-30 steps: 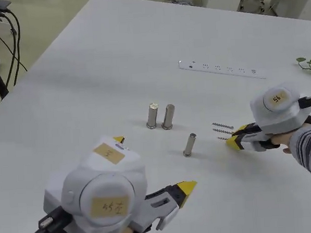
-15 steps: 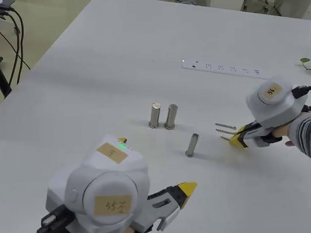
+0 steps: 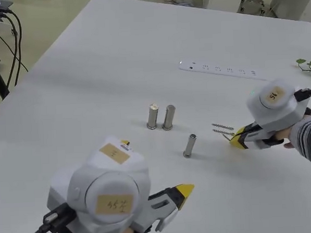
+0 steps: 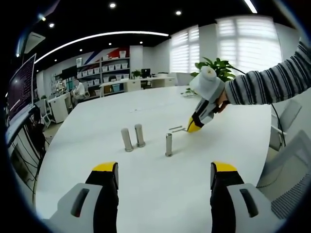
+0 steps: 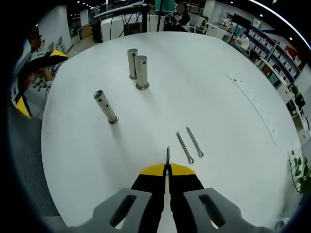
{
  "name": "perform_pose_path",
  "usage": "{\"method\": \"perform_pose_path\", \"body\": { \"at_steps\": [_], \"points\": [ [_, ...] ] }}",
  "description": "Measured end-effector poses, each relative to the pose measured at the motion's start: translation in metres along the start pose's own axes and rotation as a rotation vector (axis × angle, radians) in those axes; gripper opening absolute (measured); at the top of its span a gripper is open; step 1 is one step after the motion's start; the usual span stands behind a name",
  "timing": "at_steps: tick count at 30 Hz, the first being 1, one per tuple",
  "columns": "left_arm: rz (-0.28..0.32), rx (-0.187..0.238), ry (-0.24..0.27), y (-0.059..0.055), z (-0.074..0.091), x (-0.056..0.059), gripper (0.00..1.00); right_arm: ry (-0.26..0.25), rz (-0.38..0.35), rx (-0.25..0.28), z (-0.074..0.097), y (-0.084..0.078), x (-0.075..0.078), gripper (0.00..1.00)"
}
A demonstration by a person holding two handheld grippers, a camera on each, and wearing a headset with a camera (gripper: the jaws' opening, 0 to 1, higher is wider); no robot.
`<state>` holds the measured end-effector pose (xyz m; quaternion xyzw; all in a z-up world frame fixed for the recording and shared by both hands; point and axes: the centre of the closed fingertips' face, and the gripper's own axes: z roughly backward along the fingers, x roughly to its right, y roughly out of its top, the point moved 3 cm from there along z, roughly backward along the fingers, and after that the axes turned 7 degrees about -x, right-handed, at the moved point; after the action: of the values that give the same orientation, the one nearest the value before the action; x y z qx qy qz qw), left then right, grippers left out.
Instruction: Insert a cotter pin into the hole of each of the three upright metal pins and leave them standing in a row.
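Left gripper [image 3: 153,166], lower left of the head view: white body, yellow tips; jaws spread wide with nothing between them, hanging clear of the work.
Paired pins, centre of frame: one upright grey steel pin [image 3: 152,116] with a second upright steel pin [image 3: 168,117] just beside it.
Lone steel pin [image 3: 189,145], right of and below the pair: standing, set apart from them, so no row yet.
Loose wire cotter pins [image 3: 222,126], right of centre: two, lying flat on the white table [image 3: 90,73], between the lone pin and the right gripper.
Right gripper [image 5: 166,167], right edge: jaws pressed together on a third thin cotter pin [image 5: 167,154], whose end pokes out ahead of the tips.
Step in hand, as judged: carrying this cotter pin to a cross-hole; none looks fitted.
Recommended practice: brace the chosen pin low with the free gripper, line the wire square to the hole, then push straight and gently so the pin does not topple.
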<state>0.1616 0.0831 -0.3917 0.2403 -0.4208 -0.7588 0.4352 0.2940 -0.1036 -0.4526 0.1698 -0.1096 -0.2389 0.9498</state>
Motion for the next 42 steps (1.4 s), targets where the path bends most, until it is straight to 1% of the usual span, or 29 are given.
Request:
{"method": "perform_pose_path", "body": {
  "at_steps": [4, 6, 8, 11, 14, 16, 17, 20, 24, 27, 28, 29, 30, 32, 35, 37, 39, 40, 41, 42],
  "points": [
    [-0.013, 0.005, -0.013, 0.001, 0.0, 0.003, 0.74, -0.01, 0.018, 0.021, 0.01, 0.001, -0.008, 0.0],
    [-0.03, 0.01, -0.017, 0.002, 0.0, 0.005, 0.73, -0.015, 0.036, 0.04, 0.015, 0.003, -0.014, 0.0],
    [-0.043, 0.012, -0.024, 0.002, 0.0, 0.008, 0.71, -0.016, 0.049, 0.047, 0.019, 0.004, -0.018, 0.0],
    [-0.048, 0.007, -0.036, 0.002, -0.001, 0.01, 0.69, -0.019, 0.104, 0.08, 0.027, 0.009, -0.03, 0.0],
    [-0.055, 0.007, -0.049, 0.002, -0.001, 0.013, 0.67, -0.007, 0.142, 0.113, 0.033, 0.013, -0.042, 0.0],
    [-0.057, 0.006, -0.06, 0.002, -0.001, 0.015, 0.65, -0.003, 0.186, 0.13, 0.036, 0.016, -0.051, 0.0],
    [-0.057, 0.006, -0.065, 0.002, -0.001, 0.016, 0.65, -0.002, 0.2, 0.132, 0.036, 0.016, -0.052, 0.0],
    [-0.06, -0.001, -0.077, 0.001, -0.001, 0.018, 0.62, 0.03, 0.233, 0.136, 0.039, 0.018, -0.066, 0.0],
    [-0.059, -0.011, -0.09, -0.001, -0.002, 0.02, 0.6, 0.047, 0.267, 0.156, 0.043, 0.021, -0.079, 0.0],
    [-0.039, -0.029, -0.121, -0.004, -0.004, 0.024, 0.56, 0.053, 0.303, 0.181, 0.047, 0.026, -0.09, 0.0],
    [-0.03, -0.034, -0.138, -0.006, -0.005, 0.026, 0.55, 0.049, 0.335, 0.194, 0.048, 0.028, -0.094, 0.0],
    [-0.018, -0.032, -0.147, -0.006, -0.005, 0.027, 0.54, 0.046, 0.357, 0.2, 0.05, 0.029, -0.098, 0.0],
    [0.0, -0.031, -0.16, -0.006, -0.005, 0.028, 0.54, 0.046, 0.365, 0.203, 0.05, 0.029, -0.1, 0.0],
    [0.019, -0.028, -0.173, -0.006, -0.005, 0.028, 0.53, 0.052, 0.39, 0.216, 0.052, 0.03, -0.107, 0.0],
    [0.053, -0.028, -0.196, -0.007, -0.005, 0.028, 0.48, 0.046, 0.45, 0.232, 0.054, 0.031, -0.118, 0.0],
    [0.079, -0.021, -0.215, -0.007, -0.005, 0.029, 0.46, 0.051, 0.465, 0.237, 0.055, 0.031, -0.124, 0.0],
    [0.103, -0.013, -0.244, -0.006, -0.005, 0.033, 0.43, 0.051, 0.483, 0.245, 0.057, 0.031, -0.13, 0.0],
    [0.115, -0.018, -0.262, -0.007, -0.005, 0.035, 0.42, 0.051, 0.496, 0.247, 0.058, 0.031, -0.133, 0.0],
    [0.145, 0.004, -0.287, -0.005, -0.006, 0.038, 0.4, 0.049, 0.504, 0.246, 0.059, 0.03, -0.135, 0.0],
    [0.186, 0.006, -0.311, -0.005, -0.005, 0.04, 0.39, 0.046, 0.522, 0.241, 0.059, 0.029, -0.138, 0.0]
  ]
}}
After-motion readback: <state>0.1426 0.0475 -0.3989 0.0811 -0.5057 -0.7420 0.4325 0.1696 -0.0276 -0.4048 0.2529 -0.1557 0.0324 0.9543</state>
